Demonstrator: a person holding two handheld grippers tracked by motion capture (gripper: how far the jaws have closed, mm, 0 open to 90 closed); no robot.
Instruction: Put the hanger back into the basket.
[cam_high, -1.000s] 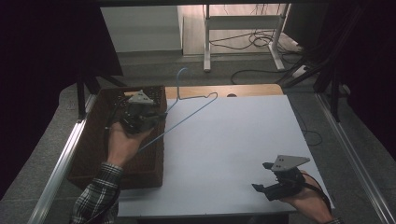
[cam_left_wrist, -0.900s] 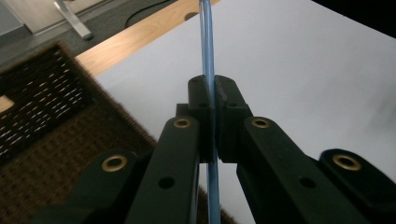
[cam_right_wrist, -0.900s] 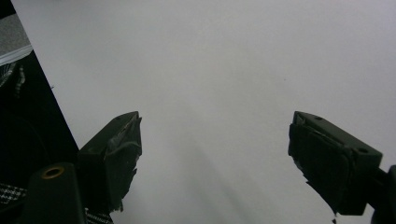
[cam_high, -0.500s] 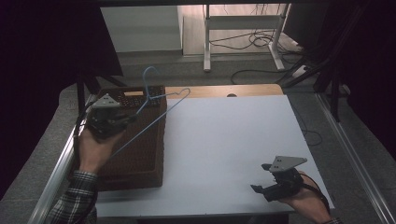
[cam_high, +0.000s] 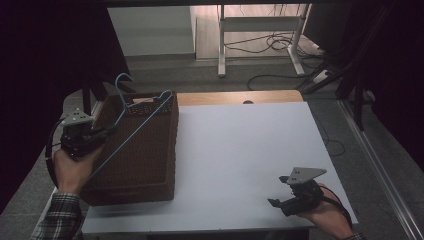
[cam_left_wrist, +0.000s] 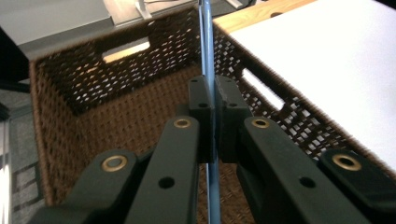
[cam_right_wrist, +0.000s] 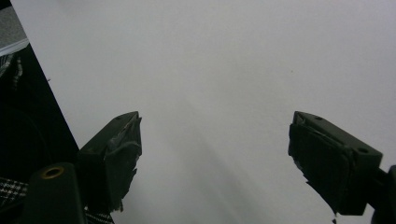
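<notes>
Partly hidden — hanger (cam_left_wrist: 206, 56) behind left tool (cam_left_wrist: 214, 100)

There is one blue wire hanger (cam_high: 131, 131), one brown wicker basket (cam_high: 159, 165) and one white tabletop (cam_high: 250, 150). There are two tools: the left tool (cam_high: 102, 134) at the basket's left side and the right tool (cam_high: 278, 203) near the tabletop's front right corner. Two hands show: the left hand (cam_high: 71, 167) and the right hand (cam_high: 327, 216).
</notes>
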